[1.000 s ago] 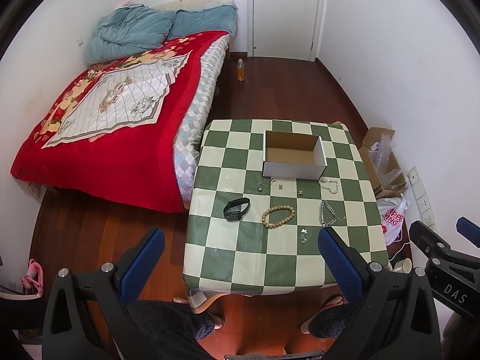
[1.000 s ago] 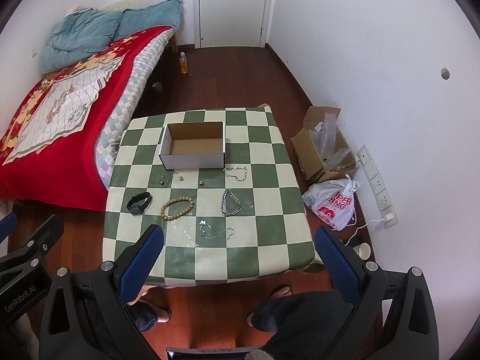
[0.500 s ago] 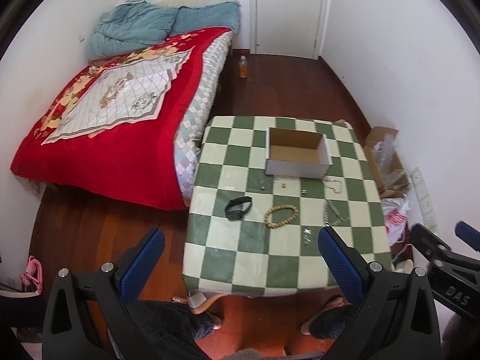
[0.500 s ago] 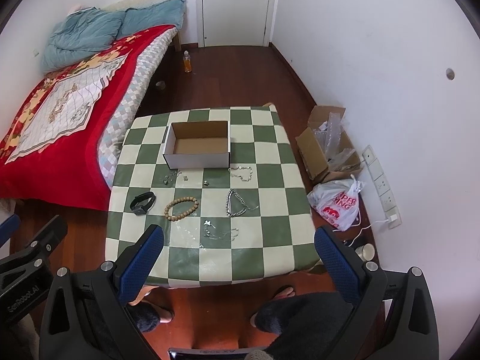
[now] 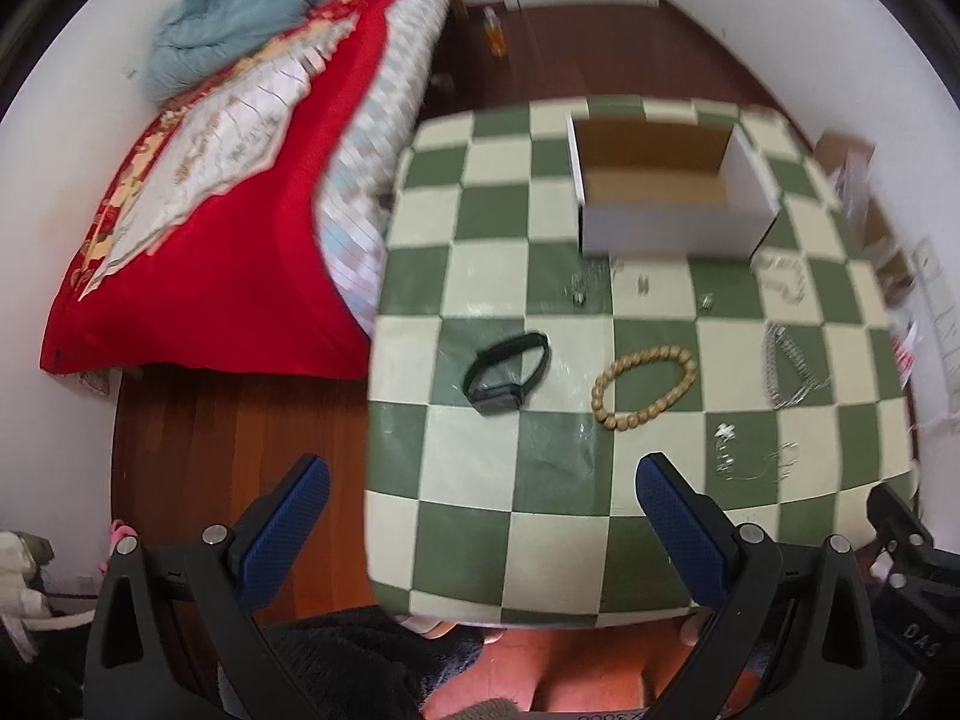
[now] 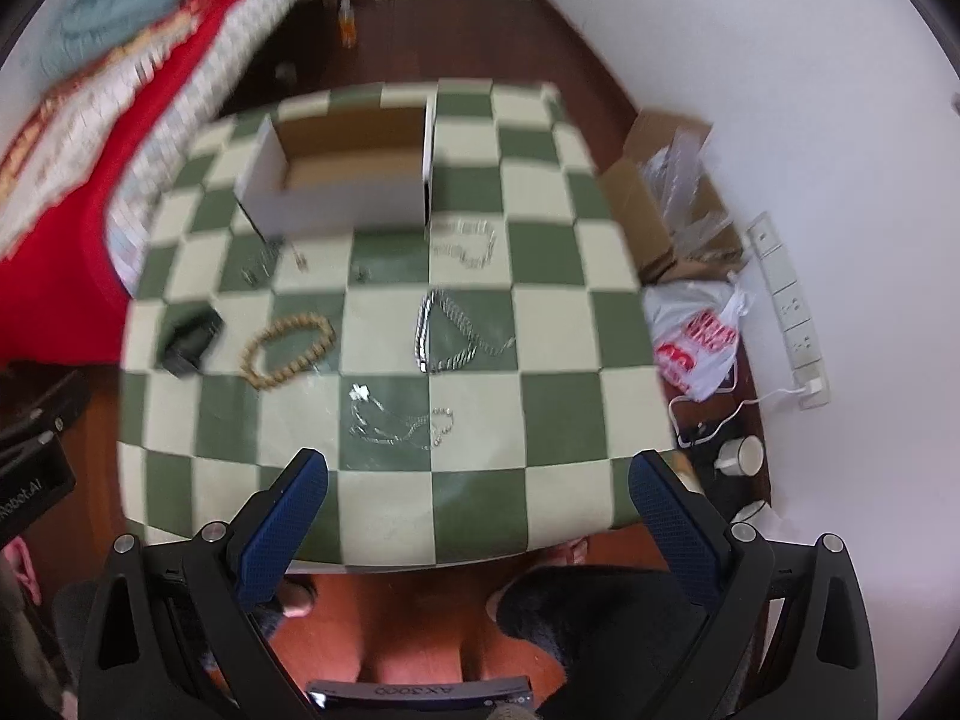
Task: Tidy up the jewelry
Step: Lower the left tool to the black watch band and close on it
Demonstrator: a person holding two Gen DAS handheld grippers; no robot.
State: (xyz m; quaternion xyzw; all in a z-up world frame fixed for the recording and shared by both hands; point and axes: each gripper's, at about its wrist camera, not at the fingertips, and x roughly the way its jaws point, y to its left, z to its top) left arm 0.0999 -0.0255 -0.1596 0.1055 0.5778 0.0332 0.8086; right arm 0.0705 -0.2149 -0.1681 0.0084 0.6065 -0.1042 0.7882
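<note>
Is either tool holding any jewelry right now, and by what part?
Nothing is held. The left tool and right tool are open and empty above the table's near edge.

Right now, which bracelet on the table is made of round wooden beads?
The tan bead bracelet, lying between the black wristband and the heavy silver chain. It alone is a ring of brown beads.

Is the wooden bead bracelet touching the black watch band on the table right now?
Apart. The left wrist view shows bare checkered cloth between the wooden bead bracelet and the black watch band; the right wrist view shows the same gap.
</note>
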